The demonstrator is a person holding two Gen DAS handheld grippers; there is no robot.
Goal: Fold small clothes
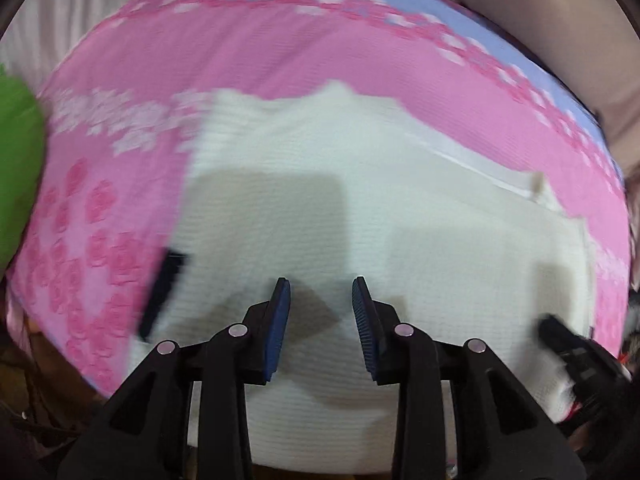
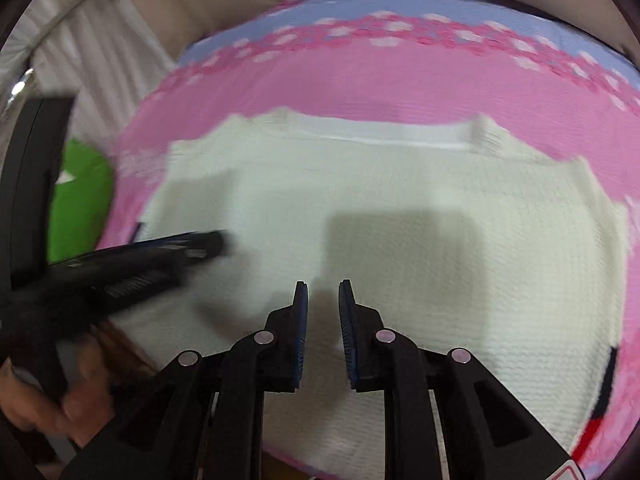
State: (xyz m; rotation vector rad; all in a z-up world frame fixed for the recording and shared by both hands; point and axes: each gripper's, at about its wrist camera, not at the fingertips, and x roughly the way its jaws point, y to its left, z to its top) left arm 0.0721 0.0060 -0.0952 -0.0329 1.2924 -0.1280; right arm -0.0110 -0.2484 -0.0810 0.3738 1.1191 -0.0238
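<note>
A white waffle-knit garment (image 1: 380,208) lies spread flat on a pink flowered cloth (image 1: 200,72). It also shows in the right wrist view (image 2: 400,200). My left gripper (image 1: 322,284) is open and empty just above the garment's near part. My right gripper (image 2: 323,286) is open with a narrow gap and empty, over the garment's near middle. The left gripper shows blurred at the left of the right wrist view (image 2: 176,252). The right gripper shows blurred at the right edge of the left wrist view (image 1: 576,356).
The pink cloth (image 2: 360,80) has a light blue border (image 2: 400,6) at the far side. A green item (image 1: 16,160) lies at the left edge, also in the right wrist view (image 2: 80,200). Beige fabric (image 1: 520,0) lies beyond the cloth.
</note>
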